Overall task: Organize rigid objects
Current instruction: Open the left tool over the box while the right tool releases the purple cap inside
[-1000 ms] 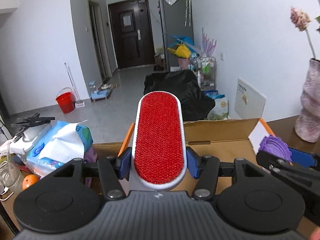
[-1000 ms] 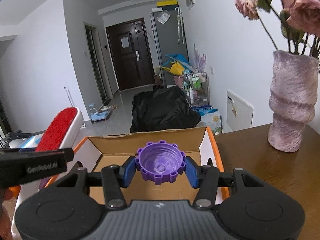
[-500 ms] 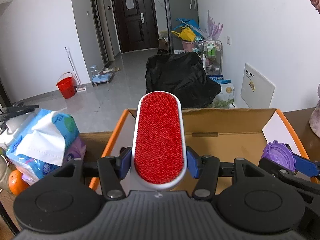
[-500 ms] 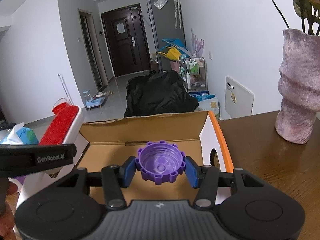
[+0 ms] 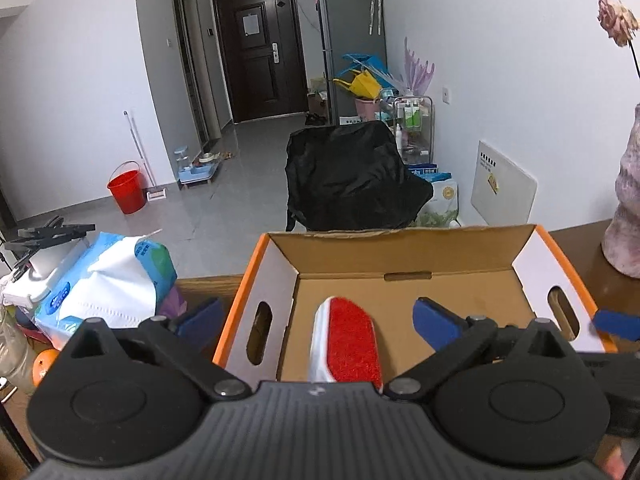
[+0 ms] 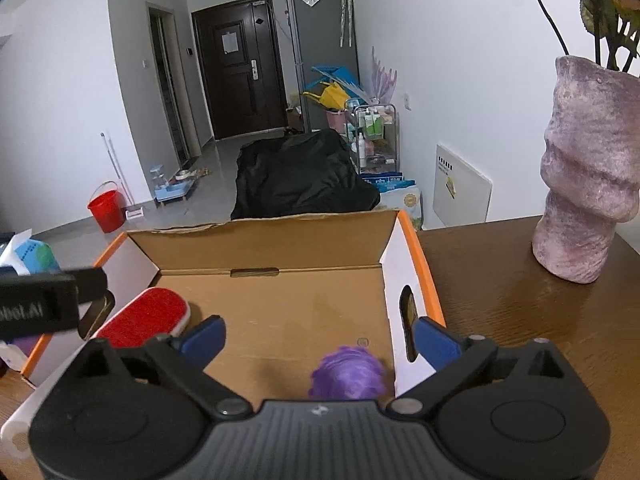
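Observation:
An open cardboard box with orange edges stands on the wooden table; it also shows in the right wrist view. A red lint brush with a white rim lies inside the box at its left side, below my open left gripper; it also shows in the right wrist view. A purple toothed cap, blurred, is inside the box near its right wall, below my open right gripper. Both grippers are empty and hover over the box's near side.
A pink textured vase with flowers stands on the table right of the box. A pack of tissues and an orange lie left of the box. Beyond the table are a black-covered chair and a red bucket.
Both grippers opened. The red brush dropped from the left gripper into the box, and the purple cap dropped from the right gripper into the box.

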### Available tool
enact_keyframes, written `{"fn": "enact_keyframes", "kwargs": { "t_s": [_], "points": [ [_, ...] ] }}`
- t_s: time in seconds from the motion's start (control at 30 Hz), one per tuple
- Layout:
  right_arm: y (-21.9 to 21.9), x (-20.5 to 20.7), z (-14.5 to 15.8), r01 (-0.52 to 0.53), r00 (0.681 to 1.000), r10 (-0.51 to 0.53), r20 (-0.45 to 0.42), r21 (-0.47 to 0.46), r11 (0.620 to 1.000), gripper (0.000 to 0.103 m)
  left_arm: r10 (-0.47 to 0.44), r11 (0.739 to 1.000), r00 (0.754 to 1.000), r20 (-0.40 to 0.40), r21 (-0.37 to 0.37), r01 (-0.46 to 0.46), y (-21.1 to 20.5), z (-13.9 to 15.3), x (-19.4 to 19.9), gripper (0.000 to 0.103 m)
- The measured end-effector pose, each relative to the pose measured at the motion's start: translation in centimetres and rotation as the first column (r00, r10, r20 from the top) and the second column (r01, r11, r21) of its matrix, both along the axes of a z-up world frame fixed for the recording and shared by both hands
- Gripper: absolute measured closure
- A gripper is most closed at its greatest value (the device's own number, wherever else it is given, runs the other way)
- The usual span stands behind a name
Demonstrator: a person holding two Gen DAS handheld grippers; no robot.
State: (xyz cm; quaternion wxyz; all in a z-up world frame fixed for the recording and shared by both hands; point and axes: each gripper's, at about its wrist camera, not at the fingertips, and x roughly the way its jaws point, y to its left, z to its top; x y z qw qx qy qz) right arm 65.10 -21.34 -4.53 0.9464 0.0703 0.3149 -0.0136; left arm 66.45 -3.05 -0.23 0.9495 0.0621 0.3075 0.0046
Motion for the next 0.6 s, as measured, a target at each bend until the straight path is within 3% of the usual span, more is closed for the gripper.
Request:
{"fn": "enact_keyframes", "kwargs": {
  "t_s": [0.33, 0.6],
  "points": [
    [0.5, -1.2, 0.4, -0.016, 1.0, 0.016, -0.005, -0.02, 1.0, 0.002, -0.004, 0.999, 1.0, 0.011, -0.032, 0.004, 1.0, 0.4, -1.6, 0.0],
    [0.4, -5.2, 2.1, -0.045, 0.997, 0.047, 0.059, -0.036, 0.998, 0.001, -0.013, 0.998, 0.999, 0.048, -0.069, 0.016, 2.1, 2.2, -5.4, 0.0]
  ]
}}
